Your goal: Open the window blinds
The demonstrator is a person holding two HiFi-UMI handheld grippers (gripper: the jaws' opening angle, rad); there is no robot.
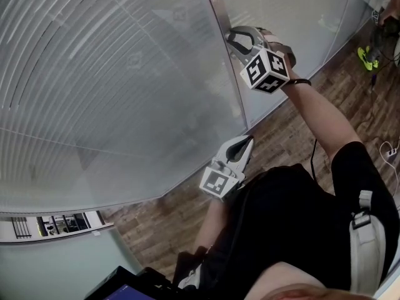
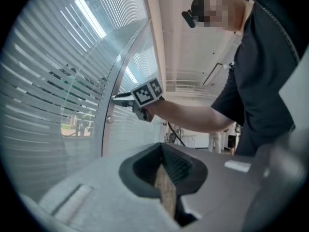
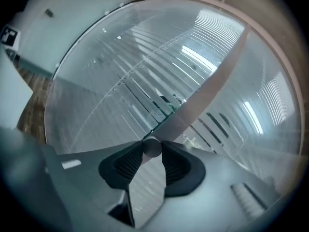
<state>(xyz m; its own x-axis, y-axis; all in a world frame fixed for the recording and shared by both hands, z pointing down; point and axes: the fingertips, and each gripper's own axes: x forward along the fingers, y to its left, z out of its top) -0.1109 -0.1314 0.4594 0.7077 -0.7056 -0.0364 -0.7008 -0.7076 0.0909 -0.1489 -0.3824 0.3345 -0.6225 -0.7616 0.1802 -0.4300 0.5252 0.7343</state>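
The slatted blinds (image 1: pixel 94 74) hang behind curved glass, with a metal frame post (image 1: pixel 220 24) beside them. My right gripper (image 1: pixel 232 37) is raised to that post. In the right gripper view its jaws (image 3: pixel 152 151) are shut on a small round metal knob (image 3: pixel 152 146) on the post (image 3: pixel 212 81), and the slats (image 3: pixel 145 81) show beyond. My left gripper (image 1: pixel 248 142) hangs lower, away from the glass, pointing toward it. In the left gripper view its jaws (image 2: pixel 166 190) are shut with nothing between them, and the right gripper (image 2: pixel 118 98) shows at the post.
A second small knob (image 2: pixel 110 120) sits lower on the post. Wooden floor (image 1: pixel 281 136) runs along the foot of the glass. A yellow-green object (image 1: pixel 369 56) and cables (image 1: pixel 390 149) lie on the floor at right. A dark screen (image 1: pixel 125 289) is at the bottom edge.
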